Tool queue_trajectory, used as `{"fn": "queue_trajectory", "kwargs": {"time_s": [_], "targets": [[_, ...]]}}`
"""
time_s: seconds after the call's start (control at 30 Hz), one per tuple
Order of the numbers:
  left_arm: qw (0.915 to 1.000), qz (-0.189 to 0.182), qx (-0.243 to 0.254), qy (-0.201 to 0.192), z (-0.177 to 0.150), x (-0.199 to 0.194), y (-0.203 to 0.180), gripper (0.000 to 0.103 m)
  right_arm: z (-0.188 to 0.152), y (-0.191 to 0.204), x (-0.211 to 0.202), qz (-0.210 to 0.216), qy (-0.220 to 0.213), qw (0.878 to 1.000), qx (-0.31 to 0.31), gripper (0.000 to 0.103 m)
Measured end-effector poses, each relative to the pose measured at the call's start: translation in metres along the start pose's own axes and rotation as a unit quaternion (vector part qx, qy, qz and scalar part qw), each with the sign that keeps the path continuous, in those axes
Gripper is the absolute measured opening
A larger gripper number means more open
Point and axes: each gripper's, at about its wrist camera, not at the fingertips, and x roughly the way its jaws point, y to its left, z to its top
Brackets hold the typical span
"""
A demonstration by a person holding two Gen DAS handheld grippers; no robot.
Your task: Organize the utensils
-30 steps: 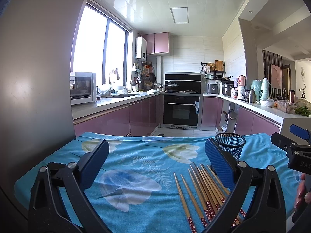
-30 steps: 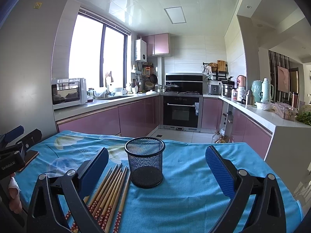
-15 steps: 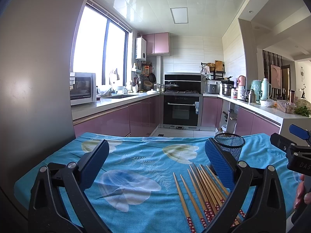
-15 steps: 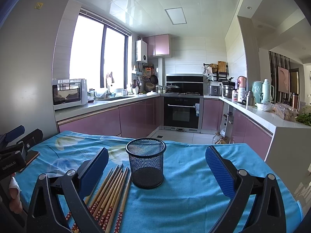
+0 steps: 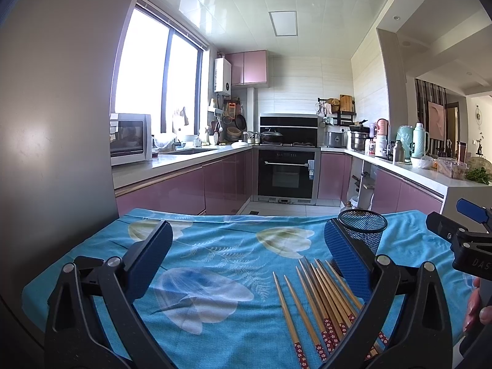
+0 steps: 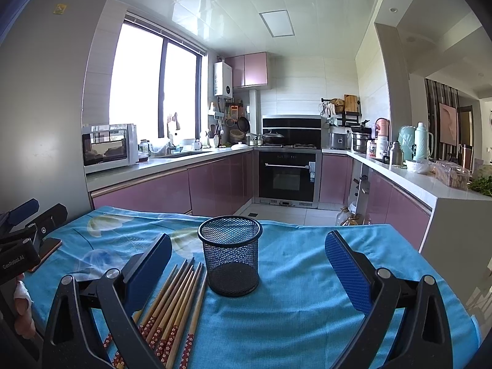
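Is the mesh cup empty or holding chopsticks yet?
Empty: the mesh cup shows its bare bottom; the chopsticks lie flat on the tablecloth beside it.

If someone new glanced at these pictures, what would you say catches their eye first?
Probably the bright blue floral cloth covering the table. On it, a black mesh cup stands upright and empty, with a row of wooden chopsticks lying flat just to its left. Both the left gripper and the right gripper are open, holding nothing.

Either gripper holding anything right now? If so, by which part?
Nothing is held. The left gripper and right gripper are both open and empty; the chopsticks lie on the tablecloth beside the mesh cup.
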Motion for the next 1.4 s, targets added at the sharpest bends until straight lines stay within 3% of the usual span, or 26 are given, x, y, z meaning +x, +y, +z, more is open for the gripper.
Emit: {"fn": "queue_trajectory", "kwargs": {"time_s": [1.4], "targets": [[0.9998,-0.005,0.0,0.017,-0.004,0.01,0.001,0.097,-0.005,-0.003,0.005,0.006,0.011,1.0,0.008,0.097]]}}
